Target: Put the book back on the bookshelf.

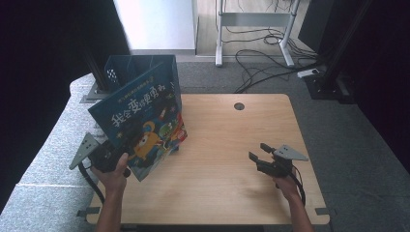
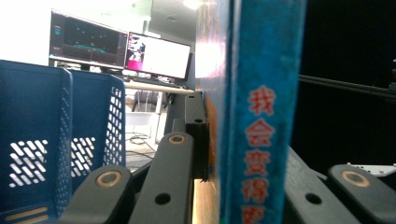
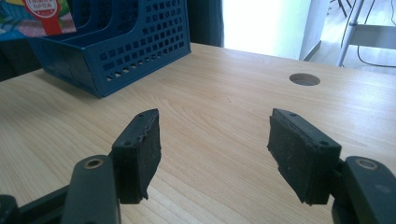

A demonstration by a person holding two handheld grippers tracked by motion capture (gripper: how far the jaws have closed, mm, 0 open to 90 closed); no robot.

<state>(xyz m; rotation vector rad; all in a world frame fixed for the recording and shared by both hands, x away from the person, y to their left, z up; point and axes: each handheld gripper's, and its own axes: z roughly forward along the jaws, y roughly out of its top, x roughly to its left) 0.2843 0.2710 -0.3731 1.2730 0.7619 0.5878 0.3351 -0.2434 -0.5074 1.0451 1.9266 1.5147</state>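
Note:
A blue picture book [image 1: 140, 116] with a bright cartoon cover is lifted off the table at the left, tilted, its top end near the blue file rack [image 1: 126, 69]. My left gripper [image 1: 126, 141] is shut on the book's lower part. In the left gripper view the book's blue spine [image 2: 261, 116] with red characters stands upright between the jaws, with the rack [image 2: 56, 140] to its left. My right gripper [image 1: 258, 152] rests low over the table at the right, open, with nothing between its pads [image 3: 140, 149].
The wooden table [image 1: 227, 159] has a round cable hole [image 1: 239, 106] near its far edge. The blue rack [image 3: 126, 42] stands at the far left corner. Cables and a desk frame lie on the floor beyond. Monitors [image 2: 121, 49] show far off.

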